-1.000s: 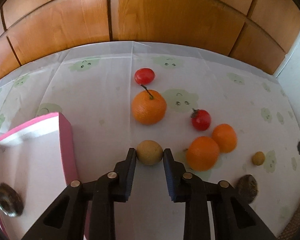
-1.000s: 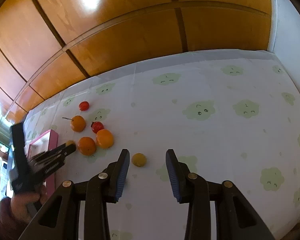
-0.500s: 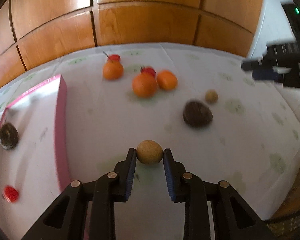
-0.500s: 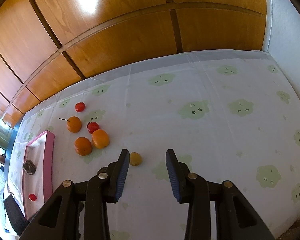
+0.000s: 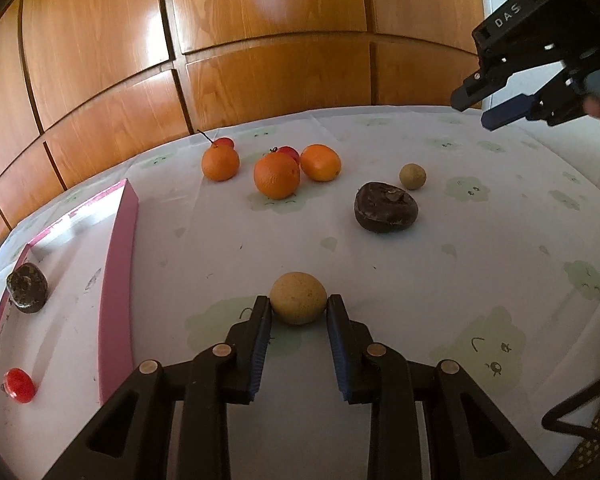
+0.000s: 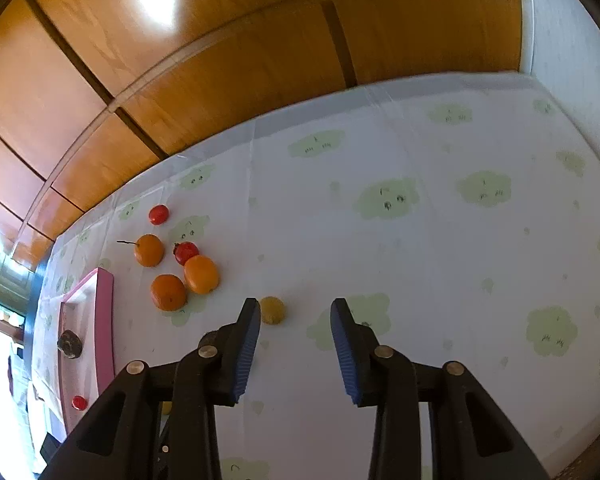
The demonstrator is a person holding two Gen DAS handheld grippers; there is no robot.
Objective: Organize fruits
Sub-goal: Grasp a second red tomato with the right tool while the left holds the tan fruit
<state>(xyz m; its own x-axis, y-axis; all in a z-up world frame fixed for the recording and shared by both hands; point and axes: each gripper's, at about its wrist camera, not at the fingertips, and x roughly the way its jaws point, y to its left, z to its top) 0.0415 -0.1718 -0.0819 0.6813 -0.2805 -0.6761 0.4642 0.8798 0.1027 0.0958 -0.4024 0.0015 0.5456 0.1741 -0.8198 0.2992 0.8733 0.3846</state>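
My left gripper is shut on a tan round fruit, held above the tablecloth to the right of the pink tray. The tray holds a dark brown fruit and a red tomato. Three oranges and two tomatoes sit further back, with a dark fruit and a small tan fruit to their right. My right gripper is open and empty above the table, its left finger beside the small tan fruit. It also shows in the left wrist view.
A white tablecloth with green cloud prints covers the table. A wooden panelled wall runs along the back edge. A white wall borders the right side. The oranges and tray lie left in the right wrist view.
My left gripper has lifted the tan fruit off the table and pulled back and turned, so the tray's inside now shows at the left. My right gripper has shifted only slightly.
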